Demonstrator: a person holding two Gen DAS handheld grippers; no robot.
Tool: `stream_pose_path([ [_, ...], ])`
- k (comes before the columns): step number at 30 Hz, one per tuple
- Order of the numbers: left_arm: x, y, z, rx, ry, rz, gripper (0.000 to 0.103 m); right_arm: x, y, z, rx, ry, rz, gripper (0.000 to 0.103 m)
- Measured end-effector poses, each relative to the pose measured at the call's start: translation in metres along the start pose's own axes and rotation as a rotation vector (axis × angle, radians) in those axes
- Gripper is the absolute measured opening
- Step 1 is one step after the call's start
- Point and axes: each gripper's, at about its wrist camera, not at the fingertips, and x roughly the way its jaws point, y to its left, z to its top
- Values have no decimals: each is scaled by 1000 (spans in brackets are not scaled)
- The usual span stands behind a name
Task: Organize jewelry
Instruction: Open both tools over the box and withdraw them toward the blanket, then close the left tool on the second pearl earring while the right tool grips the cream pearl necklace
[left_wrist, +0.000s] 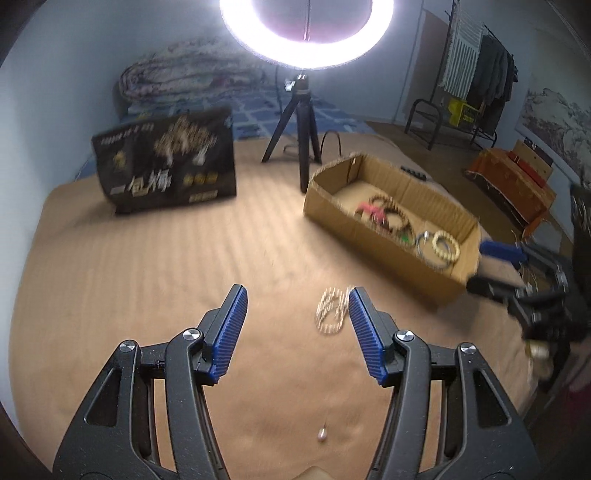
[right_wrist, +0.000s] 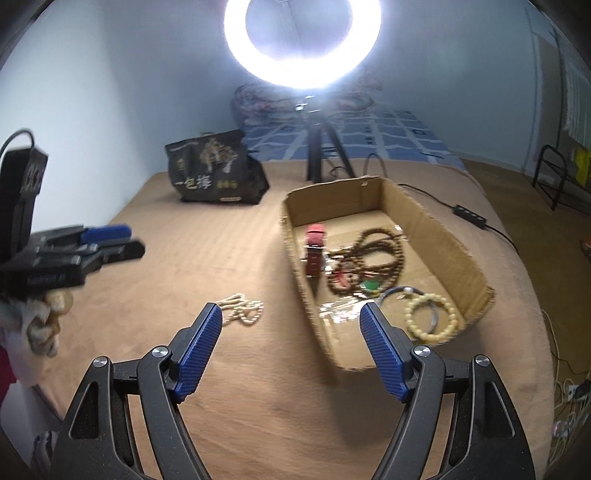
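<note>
Pearl necklace (left_wrist: 331, 312) lies loose on the bed just left of the cardboard box (left_wrist: 388, 236), both grippers' jaws wide open and empty; risk: left gripper (left_wrist: 295, 317) pinches one strand, rest drags.

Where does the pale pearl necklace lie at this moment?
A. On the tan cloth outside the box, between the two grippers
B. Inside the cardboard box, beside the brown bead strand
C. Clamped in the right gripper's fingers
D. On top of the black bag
A: the pearl necklace lies heaped on the tan cloth, left of the cardboard box, and both the left gripper and right gripper are open and hold nothing.
</note>
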Motion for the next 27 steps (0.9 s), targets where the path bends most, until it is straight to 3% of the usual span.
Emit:
stream_pose_path([
  [7, -9, 9, -53, -2, 50, -39, 59, 23, 30, 1, -56, 36, 37, 77],
  [12, -4, 7, -84, 10, 104, -89, 45, 45, 50, -2, -101, 79, 56, 77],
  [21, 15, -6, -105, 70, 166, -146, 27, 89, 61, -9, -98, 150, 64, 77],
  [27, 26, -14, -113, 96, 186, -159, 26, 110, 69, -6, -122, 176, 53, 77],
])
